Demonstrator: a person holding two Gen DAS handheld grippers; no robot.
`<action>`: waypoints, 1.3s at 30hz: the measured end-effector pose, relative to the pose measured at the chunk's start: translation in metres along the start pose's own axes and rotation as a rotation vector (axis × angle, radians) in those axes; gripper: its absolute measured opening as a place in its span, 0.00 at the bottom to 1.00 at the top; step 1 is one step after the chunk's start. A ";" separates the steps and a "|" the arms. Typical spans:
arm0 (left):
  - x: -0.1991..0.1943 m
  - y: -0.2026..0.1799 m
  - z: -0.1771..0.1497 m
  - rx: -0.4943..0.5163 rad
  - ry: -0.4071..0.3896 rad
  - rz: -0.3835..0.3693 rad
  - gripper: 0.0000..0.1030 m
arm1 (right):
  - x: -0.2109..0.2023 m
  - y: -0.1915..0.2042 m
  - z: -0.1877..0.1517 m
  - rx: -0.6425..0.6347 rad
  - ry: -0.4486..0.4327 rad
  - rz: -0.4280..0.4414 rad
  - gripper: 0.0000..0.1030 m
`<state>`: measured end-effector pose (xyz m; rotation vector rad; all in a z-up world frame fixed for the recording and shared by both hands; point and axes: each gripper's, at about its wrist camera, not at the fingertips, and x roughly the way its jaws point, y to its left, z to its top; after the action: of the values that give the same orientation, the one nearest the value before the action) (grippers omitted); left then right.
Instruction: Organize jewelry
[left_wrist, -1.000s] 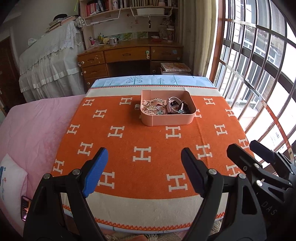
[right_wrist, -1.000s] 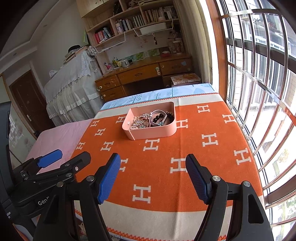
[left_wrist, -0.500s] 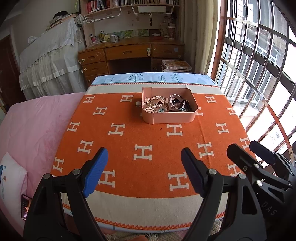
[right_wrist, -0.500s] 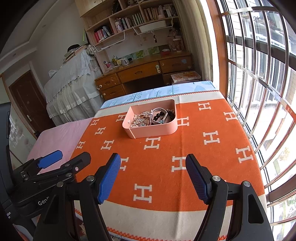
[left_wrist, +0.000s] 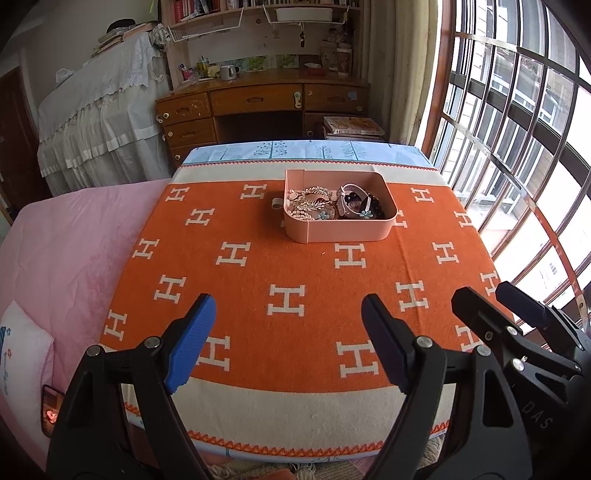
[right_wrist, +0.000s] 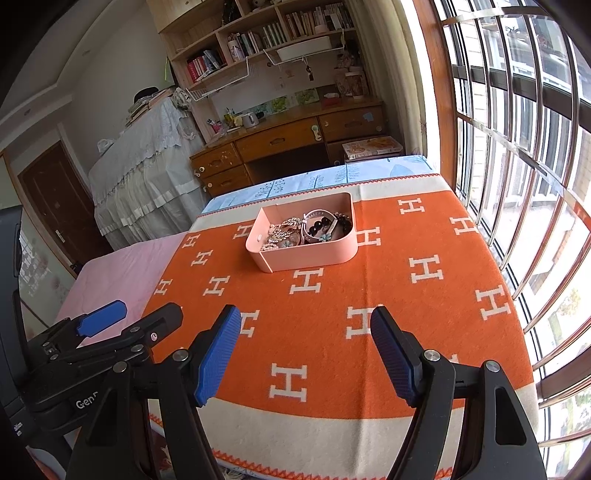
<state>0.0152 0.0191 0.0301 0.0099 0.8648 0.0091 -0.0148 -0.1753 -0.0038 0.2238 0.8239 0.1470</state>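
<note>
Both our left claw (left_wrist: 288, 343) and right claw (right_wrist: 306, 356) gape empty; the jewelry (left_wrist: 332, 206) in the tray (left_wrist: 340, 230) looks light, tangly, delicate, so we'd pinch one bangle's rim

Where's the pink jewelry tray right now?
In both wrist views the pink tray sits toward the far end of the orange blanket, well beyond both open grippers, jewelry piled inside.
</note>
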 end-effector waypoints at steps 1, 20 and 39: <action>0.000 0.000 0.000 0.000 -0.001 0.001 0.77 | 0.000 0.000 0.000 0.000 0.000 0.000 0.72; 0.004 0.005 -0.004 -0.005 0.013 0.001 0.77 | 0.005 0.000 -0.002 0.004 0.011 0.001 0.72; 0.004 0.006 -0.004 -0.006 0.010 0.004 0.77 | 0.005 0.001 -0.002 0.004 0.011 0.000 0.72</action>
<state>0.0148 0.0254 0.0241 0.0057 0.8749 0.0159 -0.0135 -0.1729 -0.0086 0.2272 0.8349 0.1464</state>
